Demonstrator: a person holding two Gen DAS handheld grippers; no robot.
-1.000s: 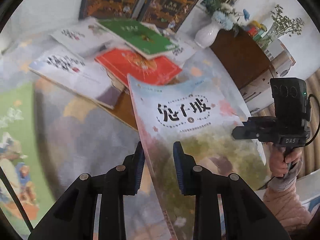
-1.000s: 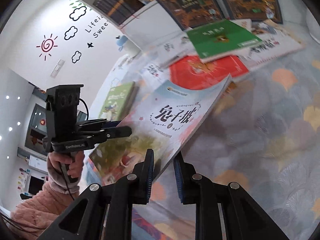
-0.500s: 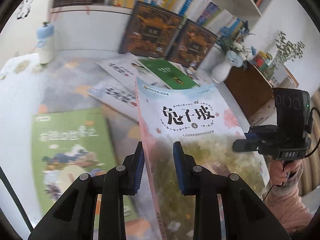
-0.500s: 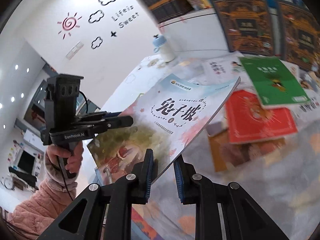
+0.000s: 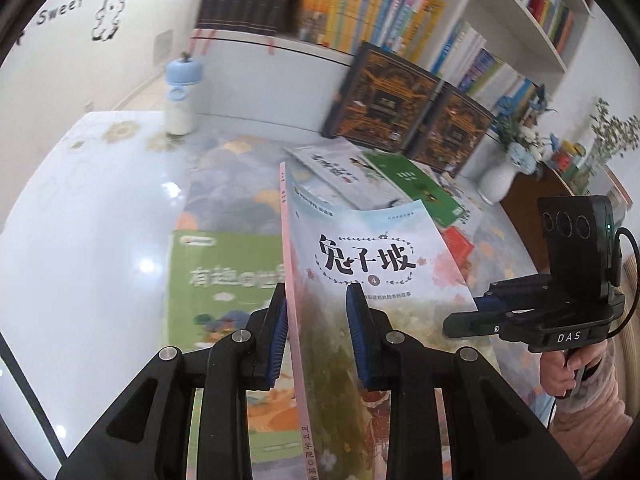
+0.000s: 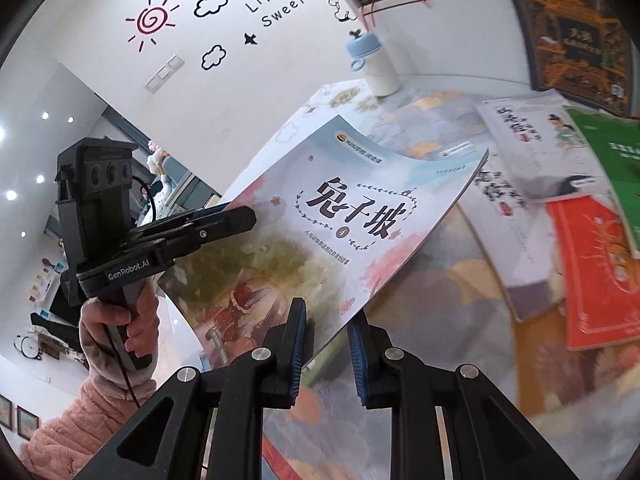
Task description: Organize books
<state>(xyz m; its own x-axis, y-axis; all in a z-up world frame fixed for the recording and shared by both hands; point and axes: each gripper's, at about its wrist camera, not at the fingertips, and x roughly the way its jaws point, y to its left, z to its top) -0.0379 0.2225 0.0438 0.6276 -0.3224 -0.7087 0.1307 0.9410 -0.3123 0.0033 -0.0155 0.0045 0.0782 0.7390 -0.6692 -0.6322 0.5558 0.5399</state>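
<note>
So we've got the pale blue-and-pink book (image 5: 376, 280) up off the table right now, carried between both claws. Our left gripper (image 5: 316, 332) is pinching it along the pink spine edge near the bottom, blue pads pressed on either side of the cover. Our right gripper (image 6: 326, 344) is clamped on the opposite long edge, also near the lower end, so the book hangs tilted between the two with its front cover facing us and its top end pointing away.

Under it, on the patterned tablecloth (image 5: 224, 184), a light green picture book (image 5: 216, 280) lies flat at the near left, partly hidden behind the one we're holding. Farther away is the loose heap: a white book with a painted figure (image 6: 536, 140), a dark green book (image 5: 416, 188) lying over it, and a red-orange book (image 6: 596, 268) on the right, poking out from under the green one.

Two dark ornate books (image 5: 380, 100) stand leaning against the white shelf base at the far side, and above them the bookshelf (image 5: 400, 12) is packed with upright spines. A white bottle with a blue cap (image 5: 182, 96) stands at the far left of the table, well apart from the heap. A white vase of blue flowers (image 5: 500, 176) sits far right.
</note>
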